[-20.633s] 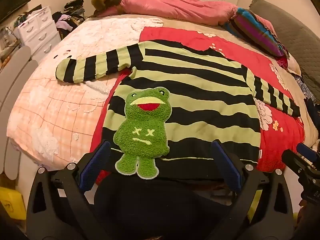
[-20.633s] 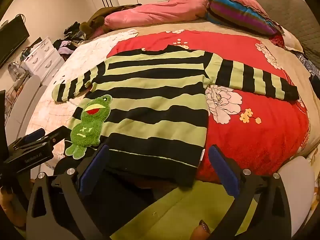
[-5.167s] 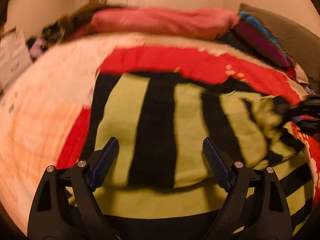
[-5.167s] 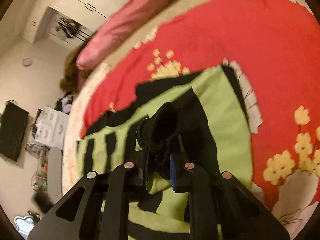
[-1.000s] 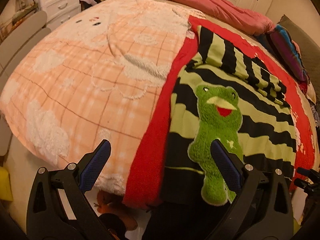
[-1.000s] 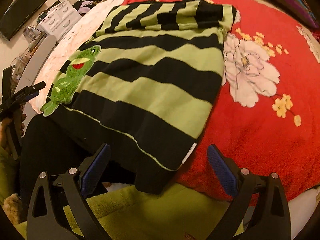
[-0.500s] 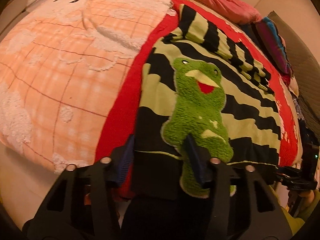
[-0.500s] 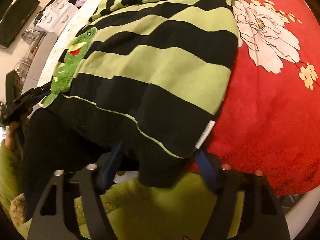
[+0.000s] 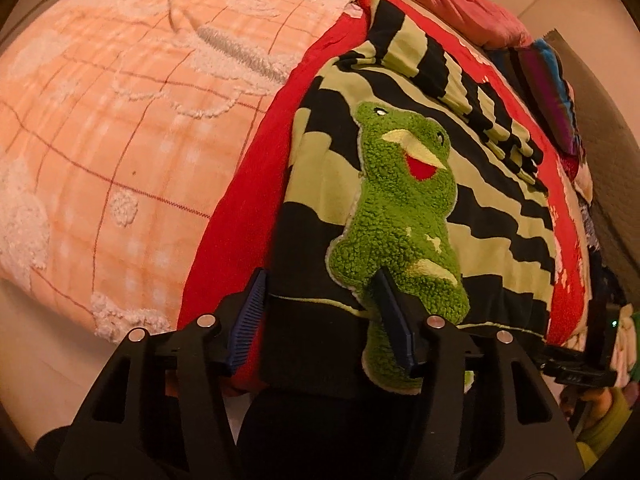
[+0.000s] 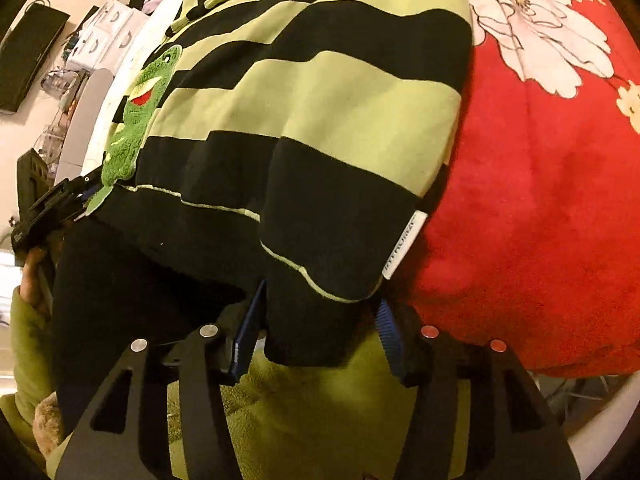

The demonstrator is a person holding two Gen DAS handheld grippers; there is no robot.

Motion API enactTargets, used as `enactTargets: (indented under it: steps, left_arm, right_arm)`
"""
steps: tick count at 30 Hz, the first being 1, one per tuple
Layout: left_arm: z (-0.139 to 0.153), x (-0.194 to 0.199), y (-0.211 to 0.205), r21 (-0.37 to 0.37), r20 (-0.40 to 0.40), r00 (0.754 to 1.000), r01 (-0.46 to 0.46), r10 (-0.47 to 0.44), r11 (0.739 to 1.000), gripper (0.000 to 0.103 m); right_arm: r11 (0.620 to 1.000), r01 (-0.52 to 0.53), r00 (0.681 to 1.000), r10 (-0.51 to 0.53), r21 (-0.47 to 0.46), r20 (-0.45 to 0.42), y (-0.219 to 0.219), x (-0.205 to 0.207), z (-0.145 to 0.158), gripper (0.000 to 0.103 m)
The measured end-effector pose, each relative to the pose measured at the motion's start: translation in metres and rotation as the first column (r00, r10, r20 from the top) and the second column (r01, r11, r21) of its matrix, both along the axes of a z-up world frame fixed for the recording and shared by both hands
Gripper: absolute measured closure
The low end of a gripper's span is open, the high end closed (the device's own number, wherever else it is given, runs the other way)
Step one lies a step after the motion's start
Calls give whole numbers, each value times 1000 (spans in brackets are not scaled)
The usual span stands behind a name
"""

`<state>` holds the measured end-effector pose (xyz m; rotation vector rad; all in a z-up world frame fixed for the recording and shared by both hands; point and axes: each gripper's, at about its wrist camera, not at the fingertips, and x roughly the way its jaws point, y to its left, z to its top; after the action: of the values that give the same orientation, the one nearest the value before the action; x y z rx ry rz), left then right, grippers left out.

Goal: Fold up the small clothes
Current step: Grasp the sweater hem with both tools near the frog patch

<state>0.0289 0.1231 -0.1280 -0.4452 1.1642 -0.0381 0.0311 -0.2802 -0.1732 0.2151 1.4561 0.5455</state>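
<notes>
A green-and-black striped sweater (image 9: 492, 208) with a fuzzy green frog patch (image 9: 400, 216) lies on the bed, both sleeves folded in across its far part. Its black hem hangs over the near bed edge. My left gripper (image 9: 320, 316) is half closed around the hem's left corner, the blue pads (image 9: 394, 316) beside the frog's legs. My right gripper (image 10: 320, 320) is half closed around the hem's right corner (image 10: 308, 320), by a white side label (image 10: 404, 246). The sweater also fills the right wrist view (image 10: 320, 92). Neither gripper pinches the cloth tight.
The bed has a red flowered blanket (image 10: 540, 200) under the sweater and a peach checked quilt (image 9: 120, 120) at left. Pink bedding (image 9: 460, 12) and a striped pillow (image 9: 552, 92) lie at the far end. White drawers (image 10: 108, 28) and a dark screen (image 10: 28, 52) stand beyond the bed.
Both grippers have moved in onto the sweater's hem corners and their jaws have narrowed from wide open to partly closed around the hem.
</notes>
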Motion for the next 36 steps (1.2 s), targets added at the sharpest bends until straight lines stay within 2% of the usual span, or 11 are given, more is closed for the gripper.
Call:
enactTargets:
  steps: [4,5,7,8,9,13,14,19,23,30,36]
  left_arm:
    - [-2,0,1,-16,-3,1000,3,-3,1000,57]
    - [-2,1,0,-15,-3,1000,8,-8,1000,65]
    - [-1,1,-5,22,-6,1000,30,-30,999,76]
    - [0,1,-7,30,-7,999,34,-34,999,88]
    - [2,1,-8,45,-7,999,37,-37,998,93]
    - [11,0,-4,21,23,999,25,-26,999,99]
    - [19,1,-2,-23,59,998,20,-19,1000,99]
    - [58,17,-9,-58,161,987,35,-25,998,99]
    - [86,52,-23,-76,231,972,53,-34,996,99]
    - [101,122,-28,-141,268,963,8,30,990,99]
    - [96,179,-34,-180,270,957,-61,109,982,99]
  right_arm:
    - [999,14,1000,-13,44,-23,-4,0,-3,52]
    - [999,15,1000,-14,47,-24,-4,0,-2,55]
    - [997,18,1000,-16,81,-26,-7,0,1,74]
    - [995,19,1000,-17,99,-25,-10,-1,4,76]
    - [993,20,1000,-18,115,-20,-12,-1,7,79]
    - [977,18,1000,-22,213,19,-23,2,27,83]
    - [972,21,999,-29,236,29,-25,4,32,84]
    - [940,45,992,-82,339,94,-39,25,65,88]
    - [917,80,975,-154,392,161,-56,53,91,89]
    - [861,176,938,-294,478,184,-84,120,111,89]
    - [834,267,912,-381,484,154,-84,174,100,89]
